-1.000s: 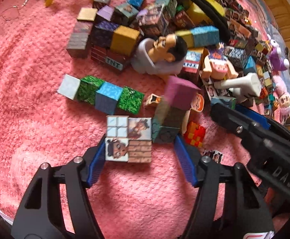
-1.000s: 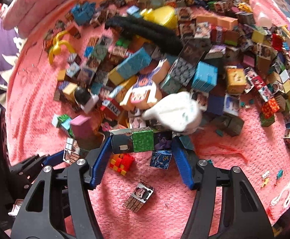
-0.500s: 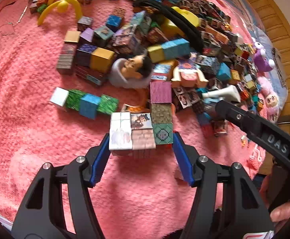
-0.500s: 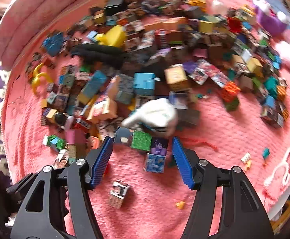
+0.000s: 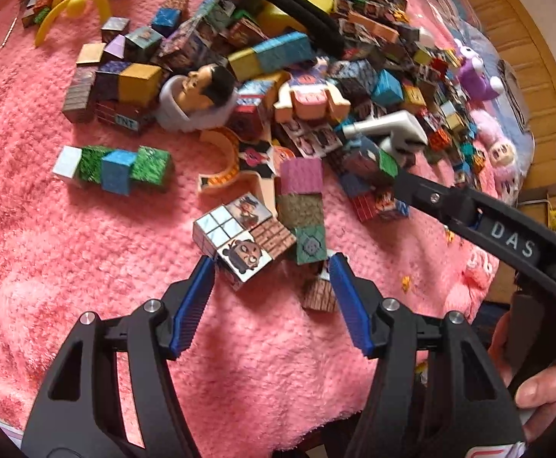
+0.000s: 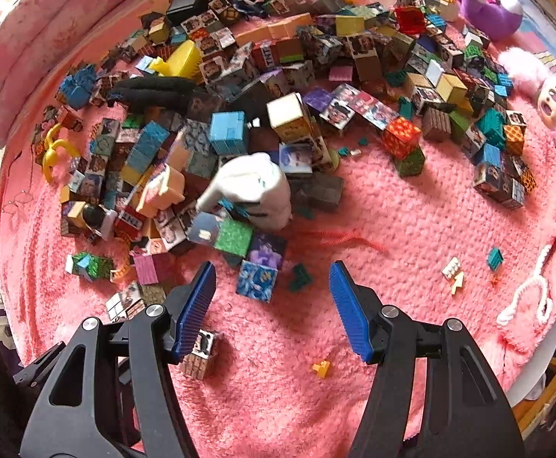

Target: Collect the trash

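Observation:
In the left wrist view my left gripper (image 5: 271, 263) is open just above the pink blanket (image 5: 87, 252). A tilted cluster of printed cubes (image 5: 240, 244) lies at its fingertips, one corner between the pads. A pink, brown and teal cube strip (image 5: 302, 210) leans against that cluster. A small brick cube (image 5: 318, 294) sits by the right pad. My right gripper (image 6: 272, 267) is open and holds nothing. A blue cube (image 6: 257, 280) and a green scrap (image 6: 301, 276) lie just ahead of it. Its black arm (image 5: 468, 210) crosses the left view.
A dense heap of paper cubes (image 6: 316, 57) covers the far blanket, with a white toy (image 6: 255, 191), a black band (image 6: 152, 91) and a yellow piece (image 6: 179, 63). Plush toys (image 6: 484, 4) sit far right. A toy head (image 5: 198, 99) lies mid-left. The blanket's edge (image 6: 526, 343) drops off right.
The cube cluster that sat square between my left pads has twisted and tipped onto the blanket. My right gripper has pulled back from the cube strip and white toy.

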Demonstrator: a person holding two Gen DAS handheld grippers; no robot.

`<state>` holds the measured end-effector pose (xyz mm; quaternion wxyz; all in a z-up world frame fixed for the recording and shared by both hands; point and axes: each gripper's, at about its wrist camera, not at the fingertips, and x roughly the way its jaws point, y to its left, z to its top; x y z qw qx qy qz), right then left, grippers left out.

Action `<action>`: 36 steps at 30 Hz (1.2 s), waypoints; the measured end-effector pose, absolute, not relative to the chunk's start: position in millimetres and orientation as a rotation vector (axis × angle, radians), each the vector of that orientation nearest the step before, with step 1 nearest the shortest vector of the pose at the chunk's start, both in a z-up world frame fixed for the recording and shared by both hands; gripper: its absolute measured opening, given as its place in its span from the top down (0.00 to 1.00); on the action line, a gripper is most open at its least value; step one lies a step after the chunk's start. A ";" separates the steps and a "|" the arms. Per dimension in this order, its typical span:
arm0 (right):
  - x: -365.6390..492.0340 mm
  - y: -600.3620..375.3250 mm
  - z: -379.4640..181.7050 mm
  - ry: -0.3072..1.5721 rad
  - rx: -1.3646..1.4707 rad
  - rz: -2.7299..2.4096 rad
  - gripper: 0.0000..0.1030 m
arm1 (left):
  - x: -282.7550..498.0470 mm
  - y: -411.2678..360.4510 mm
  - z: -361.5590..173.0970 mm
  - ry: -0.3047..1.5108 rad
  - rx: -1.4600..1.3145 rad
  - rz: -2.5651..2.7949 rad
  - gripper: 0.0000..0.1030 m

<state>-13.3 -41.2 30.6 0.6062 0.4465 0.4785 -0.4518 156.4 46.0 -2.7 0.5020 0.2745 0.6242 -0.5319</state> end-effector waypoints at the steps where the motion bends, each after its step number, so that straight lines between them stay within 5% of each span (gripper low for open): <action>1: -14.9 -40.4 29.9 1.107 1.037 -1.049 0.40 | 154.9 46.5 -2.3 1.500 0.672 -1.285 0.42; 21: 46.5 -23.7 29.7 1.132 0.947 -0.766 0.41 | 182.6 59.3 -16.0 1.498 0.714 -1.129 0.35; 25: 57.1 -19.7 10.2 1.237 0.939 -0.740 0.60 | 189.7 60.4 -17.2 1.502 0.689 -1.123 0.34; 36: 79.8 -18.6 -12.1 1.303 0.933 -0.685 0.61 | 183.1 51.6 -26.1 1.495 0.725 -1.157 0.34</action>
